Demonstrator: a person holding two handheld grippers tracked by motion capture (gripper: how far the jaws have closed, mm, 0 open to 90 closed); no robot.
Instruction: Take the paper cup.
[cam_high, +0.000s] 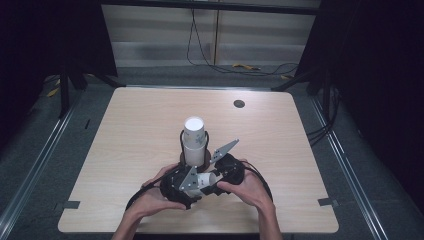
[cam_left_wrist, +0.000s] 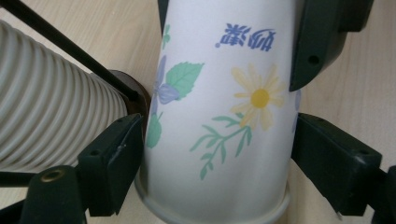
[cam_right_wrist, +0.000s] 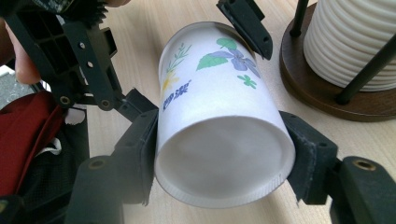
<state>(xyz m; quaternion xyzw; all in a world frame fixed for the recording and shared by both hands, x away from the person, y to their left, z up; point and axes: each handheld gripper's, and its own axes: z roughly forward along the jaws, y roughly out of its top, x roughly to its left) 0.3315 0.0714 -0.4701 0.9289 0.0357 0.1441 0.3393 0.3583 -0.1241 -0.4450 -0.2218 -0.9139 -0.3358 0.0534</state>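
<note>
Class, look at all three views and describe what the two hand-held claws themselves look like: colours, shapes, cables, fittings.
Both claws are black. The left claw and the right claw each carry a grey three-cornered plate on top, dotted with small holes. Black cables trail from them toward the person. Up close, the left claw's blocky fingers show screw holes and a brass-coloured fitting; the right claw's fingers look alike.

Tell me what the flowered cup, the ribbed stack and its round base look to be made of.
Flowered cup: likely paper, matte white, printed flowers, rolled rim.
Ribbed stack: probably nested paper cups, off-white, with evenly ridged walls.
Round base: seemingly wood, dark brown, slight sheen; the thin black rods rising from it look like metal.
</note>
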